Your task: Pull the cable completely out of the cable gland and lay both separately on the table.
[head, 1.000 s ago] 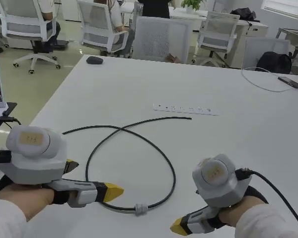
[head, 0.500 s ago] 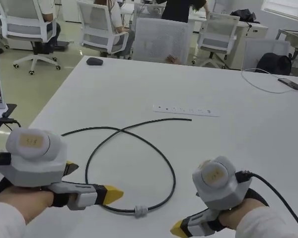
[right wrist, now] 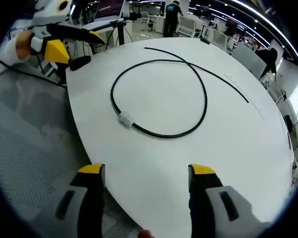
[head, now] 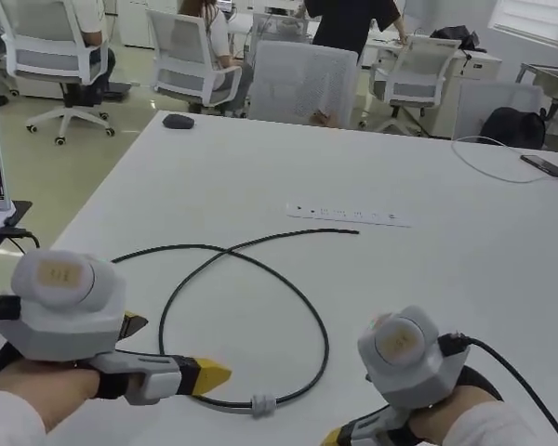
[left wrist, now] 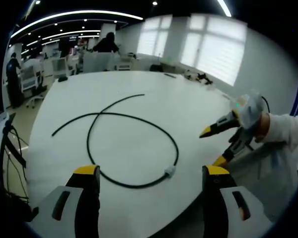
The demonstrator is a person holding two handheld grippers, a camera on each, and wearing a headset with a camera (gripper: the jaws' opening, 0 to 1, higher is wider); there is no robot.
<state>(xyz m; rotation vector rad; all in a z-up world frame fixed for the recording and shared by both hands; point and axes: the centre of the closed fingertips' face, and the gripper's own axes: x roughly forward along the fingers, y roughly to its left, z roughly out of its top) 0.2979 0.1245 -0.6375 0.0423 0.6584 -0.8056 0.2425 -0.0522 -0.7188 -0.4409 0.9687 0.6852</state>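
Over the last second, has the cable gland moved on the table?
No. The cable gland keeps its distance from the white strip; the whole view shifted, so only the camera moved.

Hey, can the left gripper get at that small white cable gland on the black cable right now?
Probably yes. The small white cable gland sits on the black cable on the white table, just ahead of the left gripper, whose fingers are open, and nothing lies between them.
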